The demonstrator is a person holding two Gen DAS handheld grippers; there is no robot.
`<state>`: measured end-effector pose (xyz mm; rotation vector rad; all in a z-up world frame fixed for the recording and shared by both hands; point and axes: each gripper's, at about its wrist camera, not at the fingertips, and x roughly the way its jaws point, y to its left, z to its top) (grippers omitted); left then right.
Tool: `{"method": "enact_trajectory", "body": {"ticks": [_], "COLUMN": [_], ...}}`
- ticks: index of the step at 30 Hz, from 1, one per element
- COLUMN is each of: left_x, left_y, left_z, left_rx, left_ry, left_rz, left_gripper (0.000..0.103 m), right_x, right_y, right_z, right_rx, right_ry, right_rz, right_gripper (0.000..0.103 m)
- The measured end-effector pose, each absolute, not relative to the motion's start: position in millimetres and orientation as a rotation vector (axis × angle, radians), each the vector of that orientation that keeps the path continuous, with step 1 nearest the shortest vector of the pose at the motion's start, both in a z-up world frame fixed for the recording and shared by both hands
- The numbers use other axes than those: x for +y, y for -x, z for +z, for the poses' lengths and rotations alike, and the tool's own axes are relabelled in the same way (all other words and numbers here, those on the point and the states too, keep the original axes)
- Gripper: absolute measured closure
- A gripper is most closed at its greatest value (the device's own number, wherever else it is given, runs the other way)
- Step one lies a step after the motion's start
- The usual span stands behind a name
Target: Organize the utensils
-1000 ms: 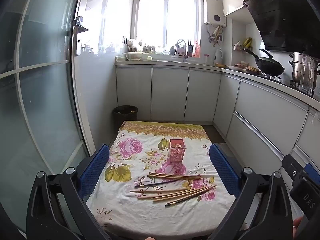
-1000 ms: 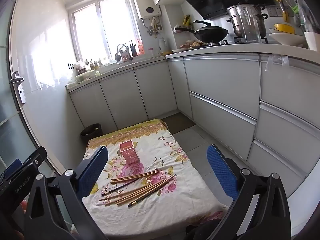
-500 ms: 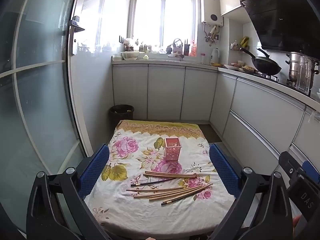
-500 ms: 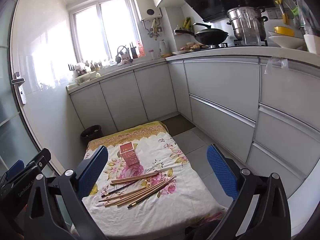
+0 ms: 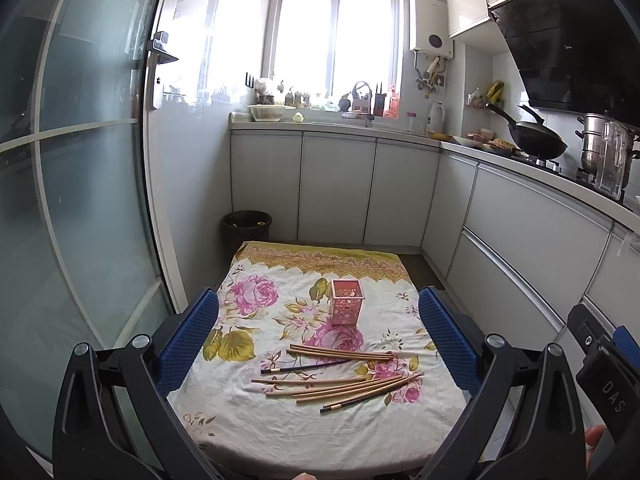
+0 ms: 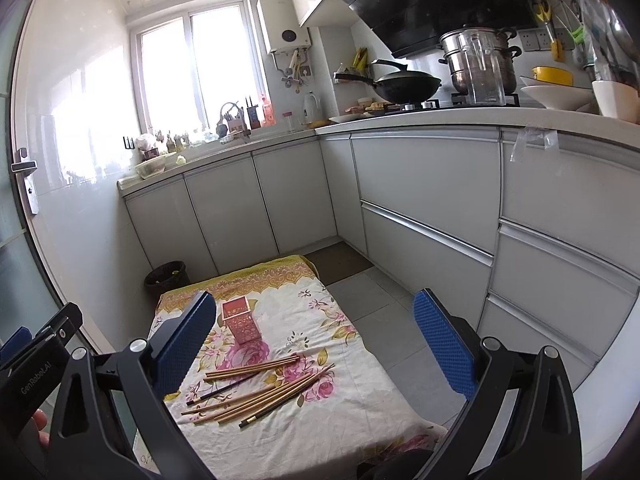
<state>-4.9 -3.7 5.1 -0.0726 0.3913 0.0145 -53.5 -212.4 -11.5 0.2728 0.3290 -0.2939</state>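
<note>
Several wooden chopsticks and two dark ones lie loose on a low table covered with a flowered cloth. They also show in the right wrist view. A pink perforated holder stands upright behind them, empty as far as I can see; it also shows in the right wrist view. My left gripper is open and empty, held above the near end of the table. My right gripper is open and empty, above the table's right side.
A dark waste bin stands on the floor behind the table. White cabinets run along the back and right. A glass door is on the left. A wok and steel pots sit on the counter.
Both views have shifted slightly: the table now sits a little lower and further off in the frames, so both grippers have risen or tilted up. The chopsticks and holder have not moved.
</note>
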Motion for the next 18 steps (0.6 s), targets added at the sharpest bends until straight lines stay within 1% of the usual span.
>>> {"method": "enact_trajectory", "body": {"ticks": [4,9,14,18], "left_x": [-6,-13,-14,-9], "left_y": [5,4,2,4], "left_z": [6,4,2,3], "left_rx": [0.375,0.360,0.397,0.385], "left_ry": [0.039,-0.012,0.006,0.032], "left_rz": [0.039,0.031,-0.006,-0.007], "left_gripper": [0.007,0.007,0.007,0.007], "right_x": [-213,-217,-216,-215], "right_y": [55,61,60,58], "right_z": [-11,-10,-14,-13], "right_rx": [0.324,0.268,0.255,0.263], "right_ry": [-0.274,-0.302,-0.289,-0.268], "right_rz": [-0.298,-0.288,-0.298,-0.299], "right_gripper": [0.007,0.007,0.007,0.007]}}
